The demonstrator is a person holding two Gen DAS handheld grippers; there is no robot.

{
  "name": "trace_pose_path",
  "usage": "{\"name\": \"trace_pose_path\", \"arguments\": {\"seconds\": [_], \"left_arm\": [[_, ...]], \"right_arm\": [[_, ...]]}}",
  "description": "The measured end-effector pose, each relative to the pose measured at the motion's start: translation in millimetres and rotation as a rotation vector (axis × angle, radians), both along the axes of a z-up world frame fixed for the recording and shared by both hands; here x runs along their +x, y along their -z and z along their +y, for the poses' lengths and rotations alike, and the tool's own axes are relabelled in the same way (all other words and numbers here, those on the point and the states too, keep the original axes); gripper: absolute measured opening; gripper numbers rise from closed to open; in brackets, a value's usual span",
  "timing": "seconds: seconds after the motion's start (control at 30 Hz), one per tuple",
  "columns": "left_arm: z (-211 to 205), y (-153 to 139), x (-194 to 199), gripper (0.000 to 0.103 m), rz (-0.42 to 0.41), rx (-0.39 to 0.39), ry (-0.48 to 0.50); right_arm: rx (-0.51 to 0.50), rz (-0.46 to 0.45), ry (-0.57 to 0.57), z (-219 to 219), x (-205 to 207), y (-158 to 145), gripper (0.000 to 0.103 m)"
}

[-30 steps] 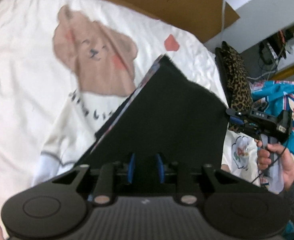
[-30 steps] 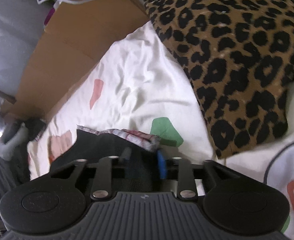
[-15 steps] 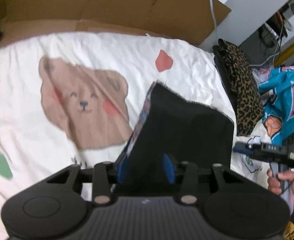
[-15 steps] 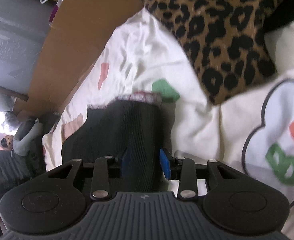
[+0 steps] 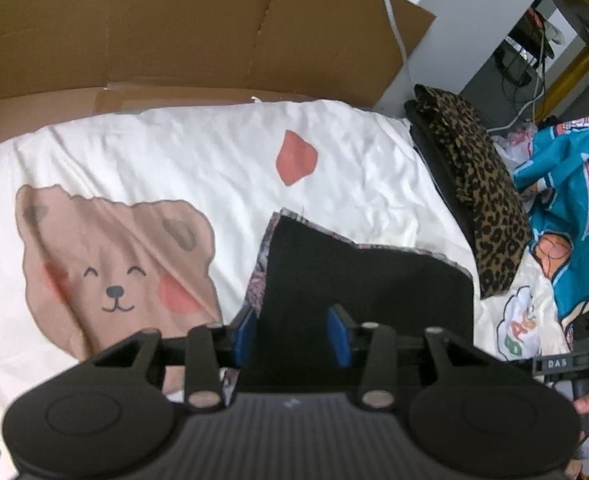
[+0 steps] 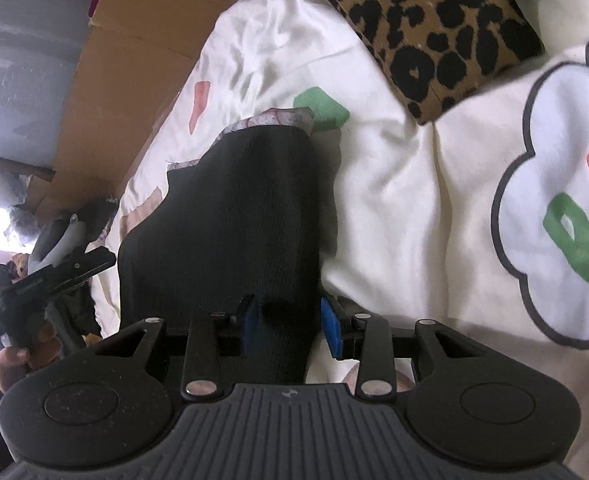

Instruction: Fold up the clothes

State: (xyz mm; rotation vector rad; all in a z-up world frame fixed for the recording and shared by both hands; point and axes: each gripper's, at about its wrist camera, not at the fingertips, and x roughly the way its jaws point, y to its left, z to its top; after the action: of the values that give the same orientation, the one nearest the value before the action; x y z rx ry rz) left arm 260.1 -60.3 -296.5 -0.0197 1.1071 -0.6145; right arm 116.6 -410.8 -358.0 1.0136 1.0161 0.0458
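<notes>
A black garment (image 5: 366, 276) with a patterned lining edge (image 5: 260, 276) lies folded flat on the white bear-print sheet (image 5: 114, 240). My left gripper (image 5: 292, 330) stands over its near left corner. Its blue pads (image 5: 246, 334) are spread apart with the cloth lying loose between them. In the right wrist view the same garment (image 6: 234, 200) runs away from my right gripper (image 6: 288, 320). Those pads (image 6: 330, 326) are also apart, over the near right end of the cloth and not pinching it. Each gripper shows at the edge of the other's view, with the left gripper (image 6: 54, 276) and the right gripper (image 5: 574, 360) both held in a hand.
A leopard-print cushion (image 5: 478, 184) lies just right of the garment, also in the right wrist view (image 6: 426, 20). Brown cardboard (image 5: 174, 32) walls the far side of the bed. A teal patterned cloth (image 5: 574, 184) sits at the far right.
The garment was held up taut between both grippers; now it lies flat on the sheet. Both pairs of pads have spread and let the cloth go, and both grippers have drawn back.
</notes>
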Motion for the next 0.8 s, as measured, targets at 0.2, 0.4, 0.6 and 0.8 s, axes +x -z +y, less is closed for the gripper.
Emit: {"name": "trace_pose_path", "arguments": {"seconds": [0.2,0.4,0.6,0.8], "left_arm": [[5.8,15.8,1.1,0.047,0.005,0.029,-0.017],[8.7,37.0,-4.4,0.043,0.01,0.045,-0.026],[9.7,40.9,-1.4,0.034,0.015,0.044,-0.029],[9.0,42.3,0.8,0.035,0.034,0.053,-0.038]], "right_arm": [[0.05,0.008,0.026,0.6,-0.8,7.6,0.037],[0.077,-0.004,0.032,7.1,3.2,9.9,0.025],[0.057,-0.042,0.04,8.3,6.2,-1.7,0.008],[0.067,-0.049,0.059,8.7,2.5,-1.9,0.011]]}}
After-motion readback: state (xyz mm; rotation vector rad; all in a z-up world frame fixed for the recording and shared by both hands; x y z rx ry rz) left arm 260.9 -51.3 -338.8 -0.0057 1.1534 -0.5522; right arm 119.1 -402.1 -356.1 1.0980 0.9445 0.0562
